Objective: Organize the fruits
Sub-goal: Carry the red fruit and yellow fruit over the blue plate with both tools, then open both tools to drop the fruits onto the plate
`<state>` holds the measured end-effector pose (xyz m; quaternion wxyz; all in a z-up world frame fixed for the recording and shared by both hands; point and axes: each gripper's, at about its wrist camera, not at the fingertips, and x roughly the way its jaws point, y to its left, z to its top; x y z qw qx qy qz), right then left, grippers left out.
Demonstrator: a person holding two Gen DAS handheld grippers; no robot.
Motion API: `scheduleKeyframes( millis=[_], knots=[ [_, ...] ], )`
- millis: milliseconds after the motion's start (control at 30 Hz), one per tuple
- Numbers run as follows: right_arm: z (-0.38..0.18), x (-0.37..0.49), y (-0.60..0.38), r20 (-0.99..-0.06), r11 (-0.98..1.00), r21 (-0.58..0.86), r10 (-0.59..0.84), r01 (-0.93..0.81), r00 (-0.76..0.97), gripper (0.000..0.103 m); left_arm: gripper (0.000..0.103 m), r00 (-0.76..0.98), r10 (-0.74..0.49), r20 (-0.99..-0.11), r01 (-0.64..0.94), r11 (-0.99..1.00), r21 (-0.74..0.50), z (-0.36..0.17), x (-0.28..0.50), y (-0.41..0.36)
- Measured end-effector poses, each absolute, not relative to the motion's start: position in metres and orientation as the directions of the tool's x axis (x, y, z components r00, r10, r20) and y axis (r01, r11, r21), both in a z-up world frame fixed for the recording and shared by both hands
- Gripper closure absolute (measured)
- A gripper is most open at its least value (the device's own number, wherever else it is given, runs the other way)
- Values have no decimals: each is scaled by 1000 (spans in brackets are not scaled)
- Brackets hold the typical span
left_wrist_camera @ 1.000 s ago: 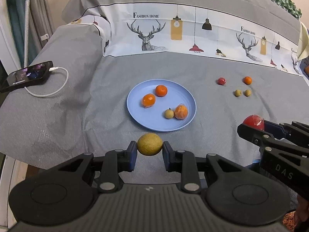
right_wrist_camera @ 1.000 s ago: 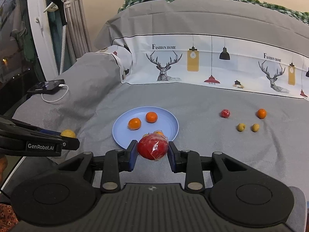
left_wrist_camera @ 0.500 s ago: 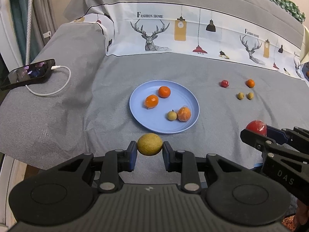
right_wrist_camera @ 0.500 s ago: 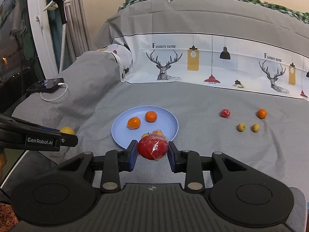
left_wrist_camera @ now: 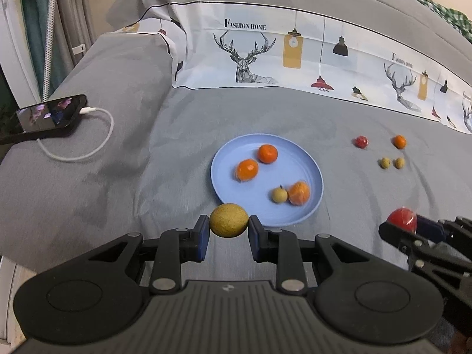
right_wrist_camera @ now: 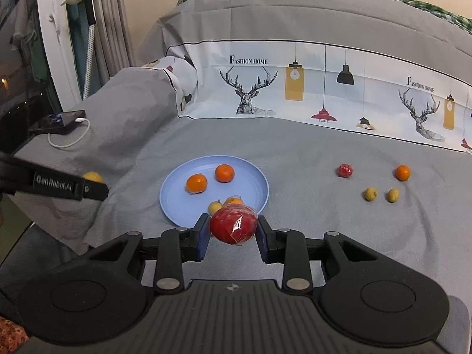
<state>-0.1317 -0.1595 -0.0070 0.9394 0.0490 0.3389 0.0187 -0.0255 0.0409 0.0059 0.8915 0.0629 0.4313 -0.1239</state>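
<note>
A: Blue plate (left_wrist_camera: 309, 174) is your anchor. It holds three oranges and one small yellow-brown fruit, all resting on its surface.

B: And just off its near rim, the left gripper (left_wrist_camera: 228, 233) is clamped on a round yellow-green fruit (left_wrist_camera: 228, 220), held clear of the grey bedsheet (left_wrist_camera: 177, 135).

A: Right gripper (right_wrist_camera: 233, 233) is in the same state, jaws pinched on a red fruit in clear wrap (right_wrist_camera: 233, 224), hanging just over the plate's near edge from its own camera.

B: So both are carrying. I'd call this the delivery step, fruit in hand and not yet set down.

A: Next move, as I judge it: bring each one over a bare patch of the plate, lower, then let go gently. They're round, so they could roll into the others.

B: Right of the plate there's more waiting: a small red fruit (right_wrist_camera: 344, 170), a small orange (right_wrist_camera: 402, 172) and two little yellow ones (right_wrist_camera: 370, 193), well apart from the plate.

A: The views differ here. The left camera shows the right gripper side-on, red fruit poking out at its tip, well right of the plate.

B: The right camera catches the left gripper left of the plate, its fruit only a yellow sliver behind the finger. The phone (left_wrist_camera: 44, 118) on its cable, far left of the plate, is much clearer from the left camera.
</note>
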Motion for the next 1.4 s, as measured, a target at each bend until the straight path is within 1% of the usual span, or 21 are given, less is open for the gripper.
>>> scheduleKeyframes(
  millis=[400,567,733,967,1000,1033,1067,1100,1133,1167,1200,1267,1400],
  knots=[
    [-35,-61,-154,-667,995,98,80,-19,741,69,72,568,-148,-809,288,957,28,-24,48,11],
    [-51,-28,-156,-681,995,93,82,-25,727,69,72,547,-142,-825,288,957,27,-44,80,-2],
    [-72,6,-159,-717,996,83,89,-42,691,69,72,514,-130,-848,285,958,26,-68,107,-11],
    [-96,34,-157,-748,996,60,91,-69,657,69,71,484,-92,-870,292,955,61,-98,131,-19],
    [-99,38,-157,-751,996,58,90,-70,654,69,66,480,-92,-873,296,953,62,-101,133,-20],
    [-101,41,-157,-753,995,63,96,-73,651,68,55,473,-98,-875,304,951,58,-102,135,-21],
    [-103,44,-157,-754,995,72,103,-74,648,65,24,467,-113,-877,316,947,47,-102,137,-21],
    [-103,47,-158,-756,994,78,105,-71,645,60,0,478,-124,-870,317,948,38,-99,136,-21],
    [-103,49,-158,-761,994,83,108,-70,640,44,1,511,-134,-849,309,951,36,-94,132,-18],
    [-100,49,-159,-762,993,94,120,-74,636,33,0,550,-146,-822,304,952,34,-88,126,-15],
    [-97,46,-160,-759,992,103,127,-76,639,29,0,562,-155,-813,314,949,36,-83,122,-14],
    [-90,37,-160,-758,992,97,122,-75,641,18,0,550,-144,-823,332,942,57,-75,112,-12],
    [-71,-1,-159,-762,990,111,143,-90,631,12,0,571,-121,-812,311,947,78,-56,73,4]
  ],
)
